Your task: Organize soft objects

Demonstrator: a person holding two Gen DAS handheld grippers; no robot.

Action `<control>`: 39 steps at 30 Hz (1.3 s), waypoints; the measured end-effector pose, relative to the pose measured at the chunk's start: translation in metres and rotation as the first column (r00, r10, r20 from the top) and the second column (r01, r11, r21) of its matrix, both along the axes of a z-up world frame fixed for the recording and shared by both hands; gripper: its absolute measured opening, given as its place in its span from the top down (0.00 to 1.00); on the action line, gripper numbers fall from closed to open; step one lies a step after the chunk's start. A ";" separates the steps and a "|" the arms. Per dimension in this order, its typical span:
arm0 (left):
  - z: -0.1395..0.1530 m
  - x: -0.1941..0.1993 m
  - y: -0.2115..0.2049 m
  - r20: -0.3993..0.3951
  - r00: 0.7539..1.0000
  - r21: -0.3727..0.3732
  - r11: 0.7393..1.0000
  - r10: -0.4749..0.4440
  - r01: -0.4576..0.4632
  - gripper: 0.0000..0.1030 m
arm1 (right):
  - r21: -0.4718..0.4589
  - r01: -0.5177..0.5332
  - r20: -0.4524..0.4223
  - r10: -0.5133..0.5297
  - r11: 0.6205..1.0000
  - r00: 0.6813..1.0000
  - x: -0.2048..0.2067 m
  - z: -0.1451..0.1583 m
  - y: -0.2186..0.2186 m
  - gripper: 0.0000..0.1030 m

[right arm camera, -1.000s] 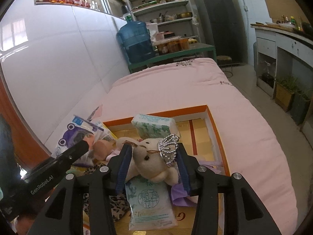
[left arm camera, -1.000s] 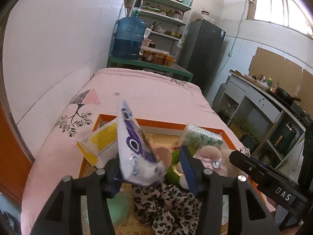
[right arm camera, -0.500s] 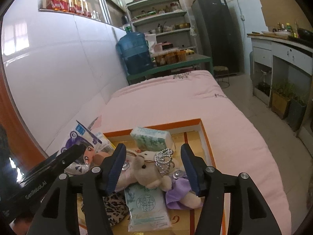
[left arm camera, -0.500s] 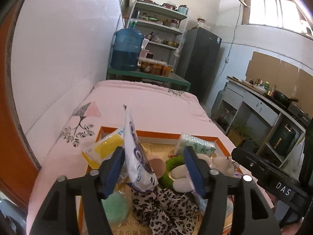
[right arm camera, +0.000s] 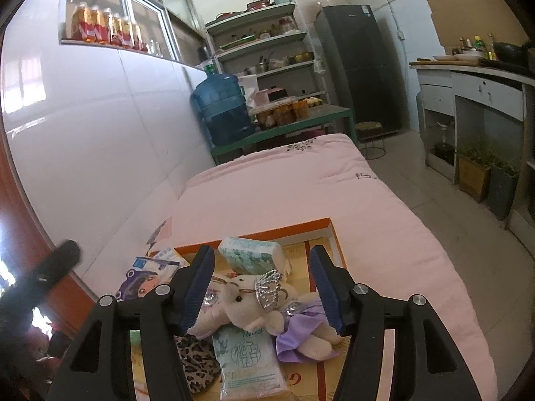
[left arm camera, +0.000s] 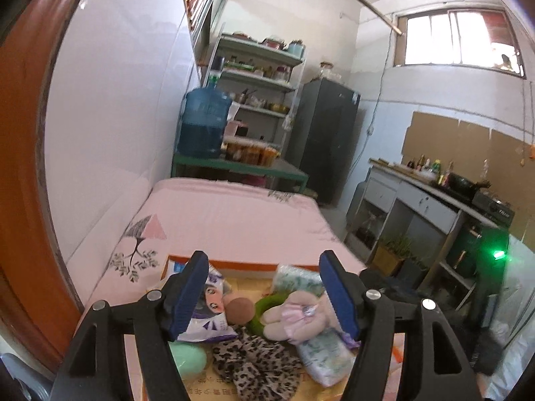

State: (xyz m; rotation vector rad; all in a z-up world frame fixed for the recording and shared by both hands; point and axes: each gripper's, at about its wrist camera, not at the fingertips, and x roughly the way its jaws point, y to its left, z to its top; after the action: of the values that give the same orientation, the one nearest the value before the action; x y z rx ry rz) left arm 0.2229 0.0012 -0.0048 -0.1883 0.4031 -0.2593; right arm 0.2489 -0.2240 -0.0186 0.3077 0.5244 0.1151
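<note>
Both grippers spread wide over the soft things in the orange tray, gripping nothing.

Right gripper (right arm camera: pixel 262 282) just opened, above the stuffed bunny (right arm camera: pixel 249 304) lying mid-tray (right arm camera: pixel 329 234) on a tissue pack (right arm camera: pixel 247 357). Left gripper (left arm camera: pixel 264 290) likewise just opened, purple packet (left arm camera: pixel 204 310) below by the tray's left edge. Only in the left view: green ring (left arm camera: pixel 264 310), mint sponge (left arm camera: pixel 187 359).

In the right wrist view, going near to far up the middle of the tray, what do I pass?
Flat tissue pack → plush bunny → green-patterned tissue pack → tray's orange far rim → pink quilt.
</note>
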 end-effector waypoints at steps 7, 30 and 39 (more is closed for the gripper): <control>0.030 -0.033 -0.008 0.092 0.996 0.021 1.000 0.003 -0.005 0.34 | -0.004 -0.008 0.014 0.008 1.000 1.000 -0.004 0.005 0.005 0.41; 0.047 -0.107 0.011 0.104 0.991 0.069 0.994 0.081 -0.089 0.34 | -0.104 -0.008 0.046 0.013 0.995 0.999 -0.098 0.069 0.032 0.41; 0.049 -0.149 0.011 0.091 0.994 0.064 0.996 0.058 -0.064 0.34 | -0.127 0.065 0.033 -0.061 0.990 0.998 -0.167 0.079 0.022 0.41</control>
State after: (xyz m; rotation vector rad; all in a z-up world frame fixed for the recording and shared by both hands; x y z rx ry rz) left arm 0.0738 0.0125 0.0442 -0.1228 0.3170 -0.1931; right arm 0.0819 -0.2023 0.0605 0.1972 0.4906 0.0248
